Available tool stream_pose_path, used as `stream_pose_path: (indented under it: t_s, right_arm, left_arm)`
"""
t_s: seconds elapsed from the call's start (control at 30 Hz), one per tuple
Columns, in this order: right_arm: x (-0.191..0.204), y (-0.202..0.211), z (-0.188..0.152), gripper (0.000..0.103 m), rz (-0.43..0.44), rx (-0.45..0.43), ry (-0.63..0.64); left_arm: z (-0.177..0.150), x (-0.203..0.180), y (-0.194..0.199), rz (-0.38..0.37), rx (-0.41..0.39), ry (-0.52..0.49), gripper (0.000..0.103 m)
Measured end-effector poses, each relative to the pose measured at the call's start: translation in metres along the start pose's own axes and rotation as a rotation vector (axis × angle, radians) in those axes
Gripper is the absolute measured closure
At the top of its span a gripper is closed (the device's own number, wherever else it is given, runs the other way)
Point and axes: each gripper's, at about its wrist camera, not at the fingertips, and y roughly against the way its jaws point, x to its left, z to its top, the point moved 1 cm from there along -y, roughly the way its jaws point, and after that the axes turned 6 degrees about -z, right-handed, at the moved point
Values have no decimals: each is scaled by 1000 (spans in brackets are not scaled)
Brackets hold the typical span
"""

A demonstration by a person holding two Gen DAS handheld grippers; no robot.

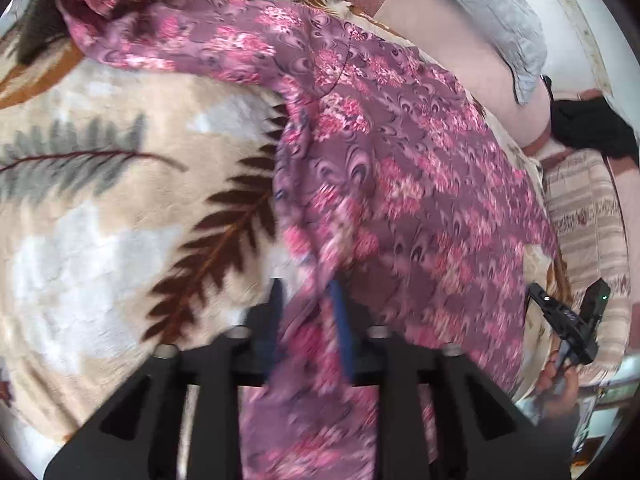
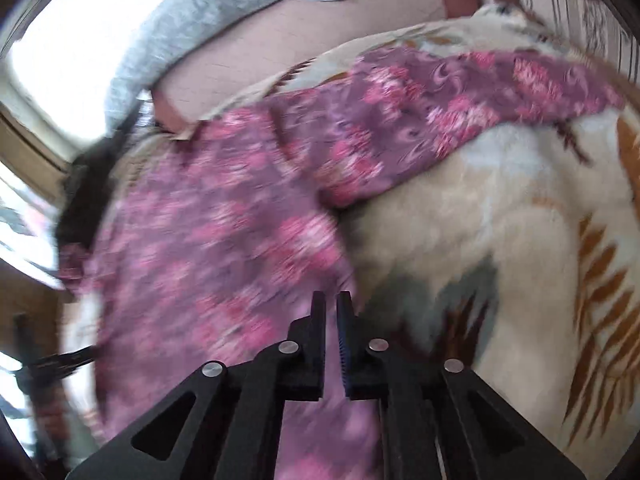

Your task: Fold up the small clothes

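Observation:
A purple garment with pink flowers (image 1: 400,168) lies spread on a cream blanket with a fern print (image 1: 100,208). My left gripper (image 1: 308,300) is shut on a bunched edge of the garment, which hangs down between its fingers. In the right wrist view the garment (image 2: 208,232) lies to the left, with one sleeve (image 2: 460,108) reaching to the right. My right gripper (image 2: 329,312) is nearly shut, with only a narrow gap and no cloth seen between its fingers. It hovers over the garment's edge. The right gripper also shows in the left wrist view (image 1: 572,320), beyond the garment's far side.
A pink pillow (image 1: 460,52) and a grey quilted cloth (image 1: 488,4) lie behind the garment. A striped cover (image 1: 588,216) lies at the right. A black cloth (image 1: 588,128) sits near the pillow. A bright window (image 2: 60,60) is at the left in the right wrist view.

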Motion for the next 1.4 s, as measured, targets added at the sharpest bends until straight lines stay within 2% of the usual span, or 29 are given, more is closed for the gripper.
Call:
stream_pose_path:
  t_s: [0.03,0.07,0.13,0.17,0.2,0.23,0.27,0.33,0.43,0.5,0.57,0.6,0.67,0.77,0.8,0.83,0.9,0.97,1.0,1.03,1.07,1.1,1.13,1.17,1.23,1.27,1.33,1.4]
  right_arm:
    - [-1,3,-9,60,-6,19,17]
    - [-2,6,-19,54,-25,38,35]
    - [-5,6,-45,53,-59,78,69]
    - [-8,6,-57,55,-61,90,80]
    - [-11,11,-68,67,-66,70,101]
    - [-7,17,-79,98,-100,42,160]
    - [0,19,-82,99,-116,43,201]
    - [1,42,-81,100,-109,-31,200]
    - [-9,69,-78,100,-93,-119,126]
    - [-16,53,-82,100,-117,-62,111]
    - [-20,31,-86,100,-166,29,123]
    - [-19,26,-89,99,-190,45,129]
    - [-15,38,-85,93,-173,13,109]
    - [-8,67,-80,91,-70,-100,96]
    - [-6,71,-80,87,-41,-119,94]
    - [-5,71,-81,83,-19,-121,91]
    - [-3,48,-89,83,-19,-62,98]
    - [3,18,-94,86,-72,26,112]
    - [1,17,-98,87,-68,13,124]
    - [0,22,-94,89,-46,-1,120]
    - [-4,28,-85,89,-24,-2,94]
    - [-14,36,-73,88,-2,-26,48]
    - [-30,50,-55,84,11,-87,-19]
    - [-51,64,-33,84,1,-151,-94]
    - [-93,81,2,68,-26,-235,-239]
    - [-114,86,18,65,-45,-270,-308]
    - [-165,88,54,62,-80,-326,-466]
    - [-205,85,77,61,-89,-349,-589]
  left_arm:
    - [-8,2,2,5,2,-14,52]
    - [-21,3,2,7,13,-32,50]
    - [-40,5,-6,-10,48,-57,50]
    - [-52,2,-10,-10,47,-85,50]
    - [-59,-1,-9,15,23,-121,58]
    - [-64,-9,-9,62,5,-170,84]
    - [-64,-18,-11,84,23,-202,97]
    - [-65,-20,-6,41,40,-164,98]
    - [-66,-18,-1,106,34,-146,98]
    - [-69,-9,-9,126,66,-121,97]
    - [-69,-5,-7,116,54,-103,97]
    - [-68,-6,-4,109,54,-98,97]
    - [-64,-9,15,52,24,-79,97]
    - [-55,-24,37,-3,-42,-101,92]
    - [-53,-29,38,-17,-51,-113,83]
    - [-52,-35,36,-27,-55,-128,68]
    - [-52,-46,19,4,-53,-156,57]
    - [-56,-49,-17,70,8,-189,57]
    - [-59,-50,-29,99,35,-200,58]
    - [-60,-54,-40,135,47,-217,59]
    - [-60,-62,-42,168,24,-254,59]
    - [-56,-69,-41,162,11,-281,59]
    - [-50,-77,-38,133,-3,-292,59]
    - [-44,-83,-34,110,-17,-289,59]
    - [-30,-93,-31,72,-52,-283,57]
    - [-20,-100,-33,62,-71,-288,57]
    - [-2,-109,-42,73,-85,-297,56]
    - [16,-120,-64,115,-82,-311,56]
